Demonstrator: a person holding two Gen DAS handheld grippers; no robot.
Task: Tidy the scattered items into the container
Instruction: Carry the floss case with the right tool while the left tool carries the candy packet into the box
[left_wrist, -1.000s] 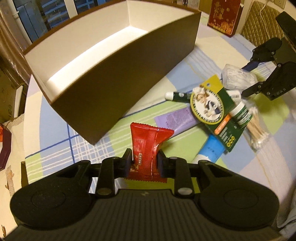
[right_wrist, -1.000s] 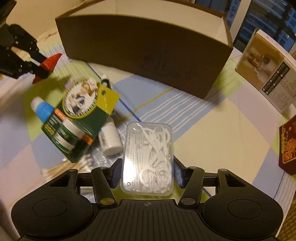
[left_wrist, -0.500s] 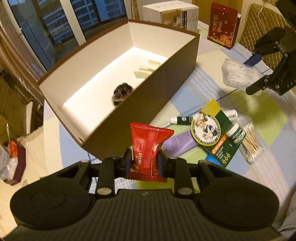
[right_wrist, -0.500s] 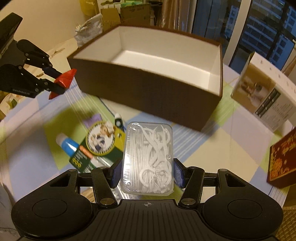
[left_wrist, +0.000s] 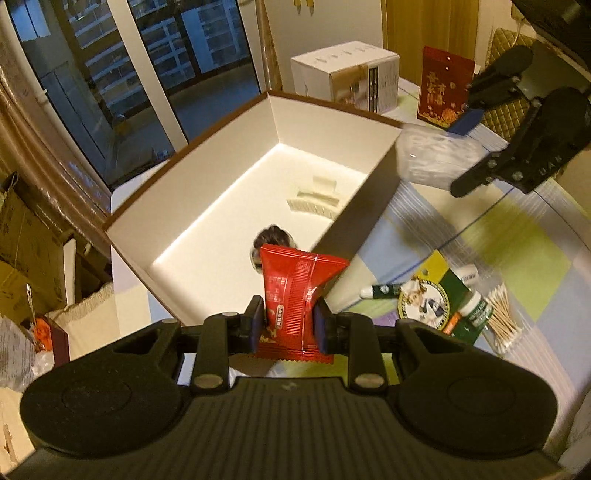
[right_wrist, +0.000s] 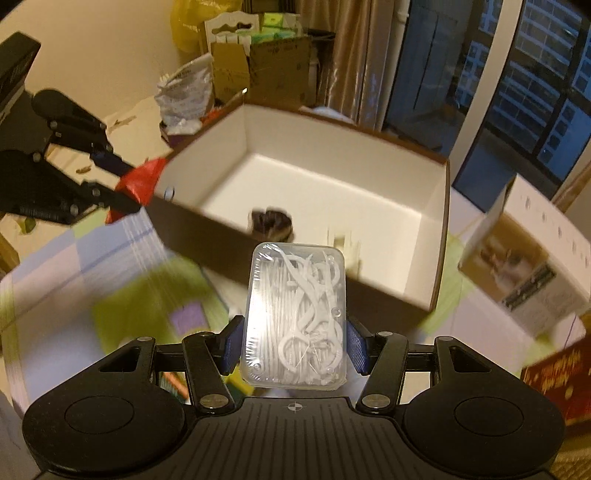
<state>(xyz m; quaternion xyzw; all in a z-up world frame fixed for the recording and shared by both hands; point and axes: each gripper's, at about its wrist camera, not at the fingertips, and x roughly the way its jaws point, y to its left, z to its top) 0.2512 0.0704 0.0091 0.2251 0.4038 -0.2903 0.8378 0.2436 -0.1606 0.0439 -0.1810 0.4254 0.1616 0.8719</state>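
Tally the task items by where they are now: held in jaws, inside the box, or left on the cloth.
Held: 2, red snack packet, floss pick case.
In box: 2, dark round item, cream piece.
On cloth: at least 4, carded pack, green tube, white bottle, cotton swabs.
Total: at least 8.

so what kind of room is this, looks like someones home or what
Most likely a lived-in home room: a checked tablecloth, a big window facing apartment blocks at night, and cardboard boxes stacked by the curtain.

We count one open box (left_wrist: 207, 192), two grippers, one red packet (left_wrist: 295, 291), one floss-pick case (right_wrist: 293, 314), one cotton-swab bundle (left_wrist: 504, 321).
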